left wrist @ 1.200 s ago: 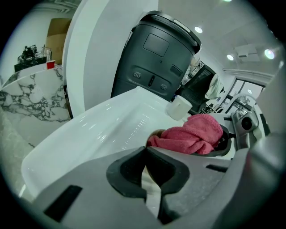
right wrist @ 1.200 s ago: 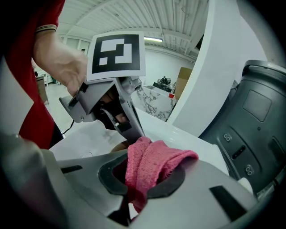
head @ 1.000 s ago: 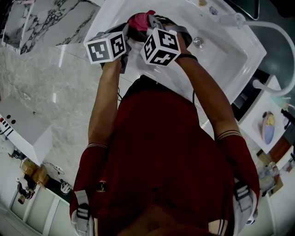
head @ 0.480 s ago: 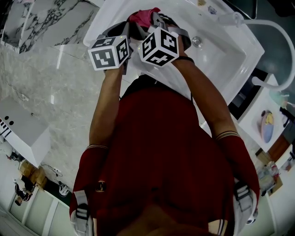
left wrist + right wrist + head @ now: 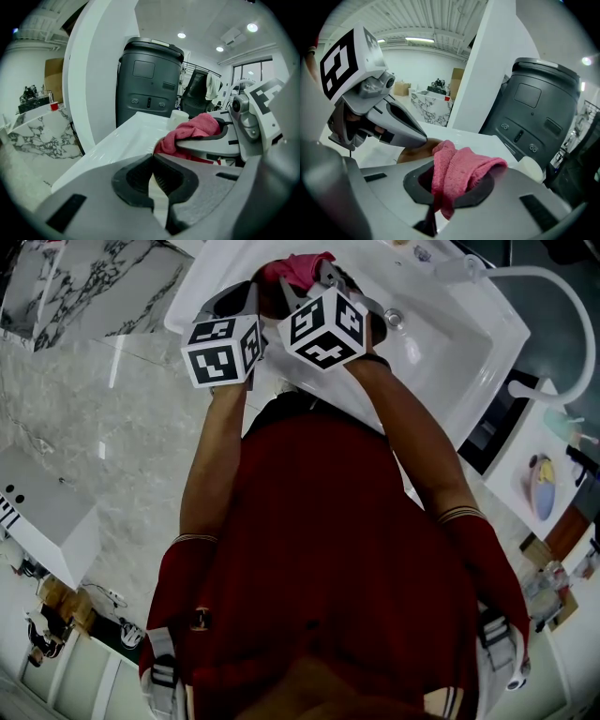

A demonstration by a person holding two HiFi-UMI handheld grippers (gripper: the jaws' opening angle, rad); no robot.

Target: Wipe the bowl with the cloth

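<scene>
Over sink (image 5: 450, 343) | left gripper (image 5: 151, 161) clenched on brown bowl (image 5: 415, 151) | right gripper (image 5: 440, 197) grasping cloth (image 5: 459, 171) — nubby, pink

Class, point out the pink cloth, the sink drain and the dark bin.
pink cloth (image 5: 461, 171), right gripper view, on its bunched middle fold.
sink drain (image 5: 394, 318), head view, on its metal ring.
dark bin (image 5: 147, 84), left gripper view, on its front panel.
</scene>
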